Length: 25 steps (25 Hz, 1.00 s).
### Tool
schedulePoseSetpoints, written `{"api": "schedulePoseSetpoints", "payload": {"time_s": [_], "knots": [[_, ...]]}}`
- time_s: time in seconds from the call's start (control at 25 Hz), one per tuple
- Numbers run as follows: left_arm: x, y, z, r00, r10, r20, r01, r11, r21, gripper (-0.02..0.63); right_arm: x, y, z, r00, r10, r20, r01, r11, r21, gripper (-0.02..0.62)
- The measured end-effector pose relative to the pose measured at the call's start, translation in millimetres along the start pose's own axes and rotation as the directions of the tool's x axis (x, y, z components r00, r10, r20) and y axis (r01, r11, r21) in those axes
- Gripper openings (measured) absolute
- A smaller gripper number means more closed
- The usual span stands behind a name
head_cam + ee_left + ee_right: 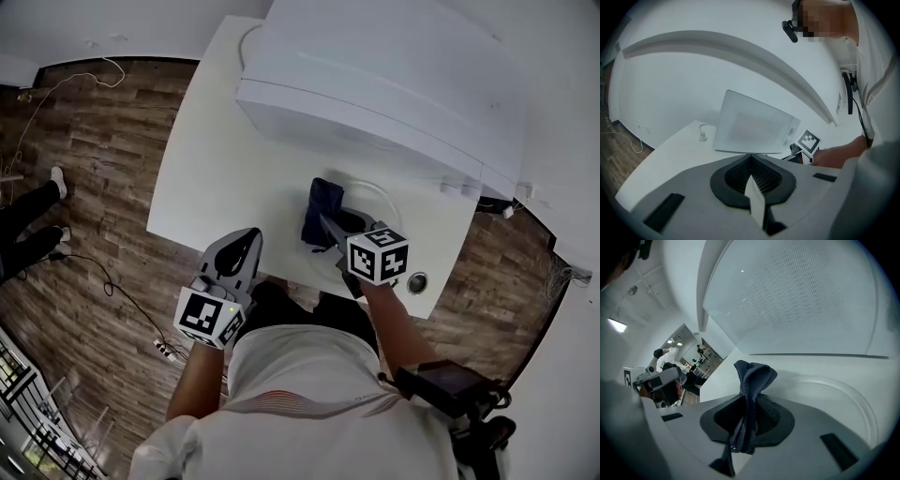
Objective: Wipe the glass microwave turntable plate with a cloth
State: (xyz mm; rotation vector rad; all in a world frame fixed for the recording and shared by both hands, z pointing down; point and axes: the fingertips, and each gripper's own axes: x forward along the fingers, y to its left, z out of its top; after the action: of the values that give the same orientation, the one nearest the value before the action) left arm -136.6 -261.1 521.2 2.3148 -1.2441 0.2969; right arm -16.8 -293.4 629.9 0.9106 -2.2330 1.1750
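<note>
Holding a dark blue cloth [322,206] firmly between its two jaws, the right gripper [325,227] stands over the near-left part of the glass turntable plate [387,197]. In the right gripper view the jaws are clamped on the cloth's middle; one bunched end rises above them and the other end hangs below. From the head view the cloth seems to rest on the plate's left edge, but I cannot say for sure that it is touching the glass.

The plate lies flat on the white table [220,178], just in front of the white microwave [375,84]. Its rim shows as a pale curved line to the right of the jaws in the right gripper view.

The left gripper [247,238] is at the near edge of the table, well apart from the plate, to its left. Its jaws are pressed together with nothing between them, and they point across the table toward the microwave. A white plug [701,137] with its cord lies on the table to the left of the microwave.

A small round metal piece [417,281] sits near the table's right front corner. Beside the table is a wooden floor [103,131] with thin cables lying on it.
</note>
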Motion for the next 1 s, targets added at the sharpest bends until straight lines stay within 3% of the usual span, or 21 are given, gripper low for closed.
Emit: {"api": "schedulePoseSetpoints", "payload": {"time_s": [0.32,0.84,1.0], "knots": [[21.5,-17.7,1.7,0.998,-0.057,-0.007,0.057,0.998,0.016,0.011,-32.7,-41.2,-5.5,0.996,-0.090,0.021,0.089,0.995,0.046,0.061],[71.1,-96.9,-3.7,0.981,-0.188,-0.046,0.190,0.981,0.039,0.011,-125.4,-122.9,-34.7,0.968,-0.244,0.058,0.234,0.962,0.138,0.061],[78.3,-113.9,-4.9,0.980,-0.195,-0.046,0.196,0.980,0.038,0.011,-148.8,-140.7,-42.7,0.959,-0.275,0.065,0.263,0.952,0.155,0.061]]}}
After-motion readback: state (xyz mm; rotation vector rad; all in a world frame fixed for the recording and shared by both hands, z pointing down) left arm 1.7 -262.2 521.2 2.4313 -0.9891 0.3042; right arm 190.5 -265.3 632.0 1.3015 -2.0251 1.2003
